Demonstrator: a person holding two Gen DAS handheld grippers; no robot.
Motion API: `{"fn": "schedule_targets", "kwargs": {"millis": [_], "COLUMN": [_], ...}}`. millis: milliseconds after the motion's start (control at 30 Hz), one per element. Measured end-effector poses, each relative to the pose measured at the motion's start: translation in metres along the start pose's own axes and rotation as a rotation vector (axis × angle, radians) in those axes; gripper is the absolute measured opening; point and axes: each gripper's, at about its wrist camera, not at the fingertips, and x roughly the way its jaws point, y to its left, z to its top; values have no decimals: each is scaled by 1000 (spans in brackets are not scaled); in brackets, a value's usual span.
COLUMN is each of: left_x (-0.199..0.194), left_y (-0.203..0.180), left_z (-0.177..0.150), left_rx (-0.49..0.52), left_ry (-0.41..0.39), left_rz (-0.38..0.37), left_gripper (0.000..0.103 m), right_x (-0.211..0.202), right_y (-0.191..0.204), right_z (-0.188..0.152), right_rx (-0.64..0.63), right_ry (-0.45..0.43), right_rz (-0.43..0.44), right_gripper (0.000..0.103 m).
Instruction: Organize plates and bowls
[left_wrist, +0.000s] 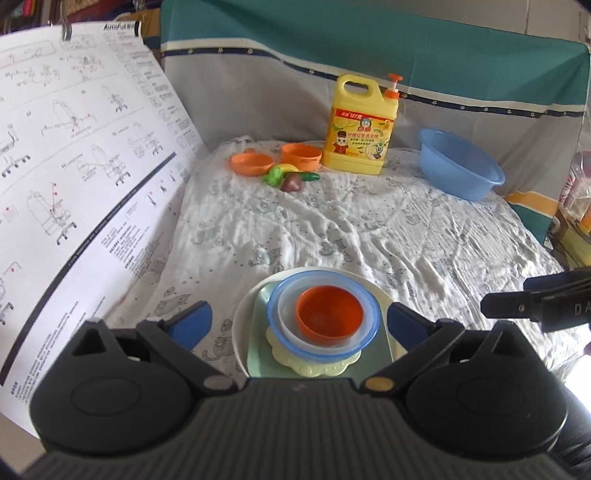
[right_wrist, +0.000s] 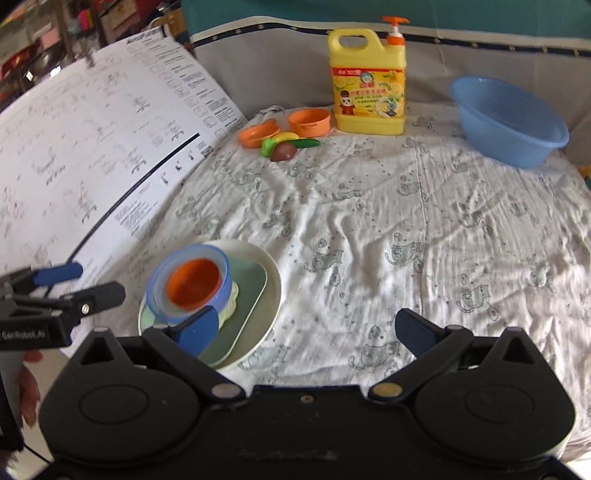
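A stack of dishes sits near the front of the cloth-covered table: a white round plate (left_wrist: 245, 314) (right_wrist: 267, 269), a green square plate (left_wrist: 258, 343) (right_wrist: 251, 291), a pale yellow scalloped plate (left_wrist: 314, 365), a blue-rimmed clear bowl (left_wrist: 325, 278) (right_wrist: 226, 264) and a small orange bowl (left_wrist: 328, 314) (right_wrist: 194, 282) on top. My left gripper (left_wrist: 299, 312) (right_wrist: 92, 282) hangs open above the stack, its fingers wide on either side and touching nothing. My right gripper (right_wrist: 306, 319) is open to the right of the stack, over bare cloth. Its left finger (right_wrist: 197, 326) overlaps the stack in view.
At the back stand a yellow detergent bottle (left_wrist: 360, 125) (right_wrist: 369, 85), a blue basin (left_wrist: 458, 166) (right_wrist: 509, 122), two orange dishes (left_wrist: 251, 162) (left_wrist: 301, 155) and toy vegetables (left_wrist: 291, 179). A large printed instruction sheet (left_wrist: 74, 166) leans along the left. The table drops off at the right edge.
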Motion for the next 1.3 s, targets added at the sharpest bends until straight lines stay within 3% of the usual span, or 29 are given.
{"fn": "schedule_targets", "kwargs": {"millis": [333, 633, 1300], "left_x": [5, 10, 16], "left_y": [4, -5, -11], "left_z": [-26, -36, -34], "left_rx": [-16, 34, 30], "left_ry": [42, 78, 129], "left_rz": [25, 57, 40], "left_gripper": [103, 103, 103], "right_x": [-8, -8, -4], "right_y": [22, 8, 11], "right_z": [-19, -29, -30], "right_rx": [-156, -89, -106], "right_ry": [-18, -1, 20], "right_rz": [-39, -70, -73], "right_gripper": [103, 103, 103]}}
